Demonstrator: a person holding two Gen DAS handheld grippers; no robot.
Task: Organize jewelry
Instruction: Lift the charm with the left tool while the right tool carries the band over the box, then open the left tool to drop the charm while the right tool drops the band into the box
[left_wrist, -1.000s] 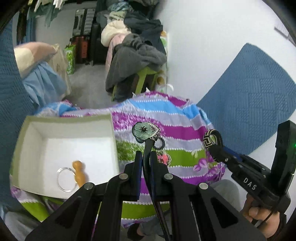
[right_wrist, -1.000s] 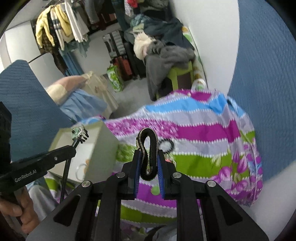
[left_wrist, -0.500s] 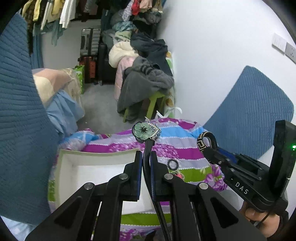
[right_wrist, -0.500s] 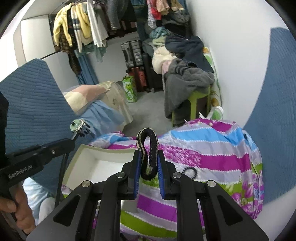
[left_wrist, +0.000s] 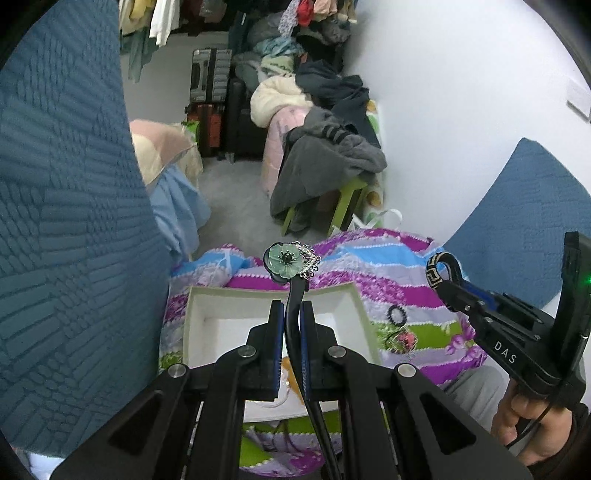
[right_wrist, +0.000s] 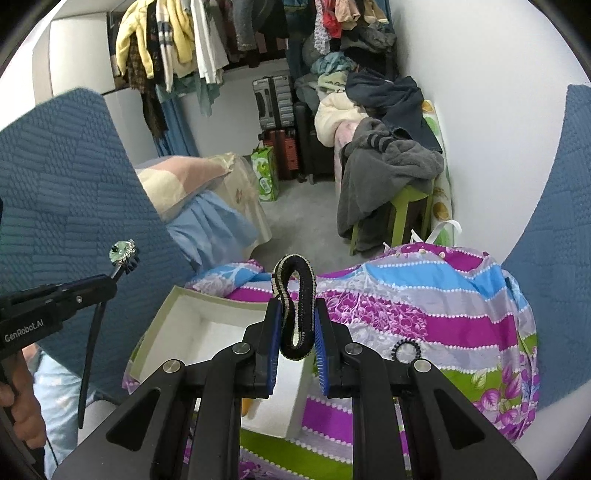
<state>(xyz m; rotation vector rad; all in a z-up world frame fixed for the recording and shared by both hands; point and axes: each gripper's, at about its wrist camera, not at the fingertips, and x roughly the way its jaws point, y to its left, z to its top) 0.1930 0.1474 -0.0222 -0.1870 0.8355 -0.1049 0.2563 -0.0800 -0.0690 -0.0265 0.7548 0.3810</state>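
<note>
My left gripper is shut on a black hair stick topped with a green flower ornament, held above the white open box. It also shows in the right wrist view. My right gripper is shut on a black and cream patterned hair band, held over the box's near right corner. The band also shows in the left wrist view. A black coiled hair tie lies on the striped cloth, right of the box.
A pink and black trinket lies on the cloth near the box. Blue quilted cushions stand on the left and on the right. A green stool piled with clothes and suitcases stand on the floor behind.
Both grippers have lifted and tilted up with their items. The box now sits lower in both views and its inside is mostly hidden behind the fingers.
</note>
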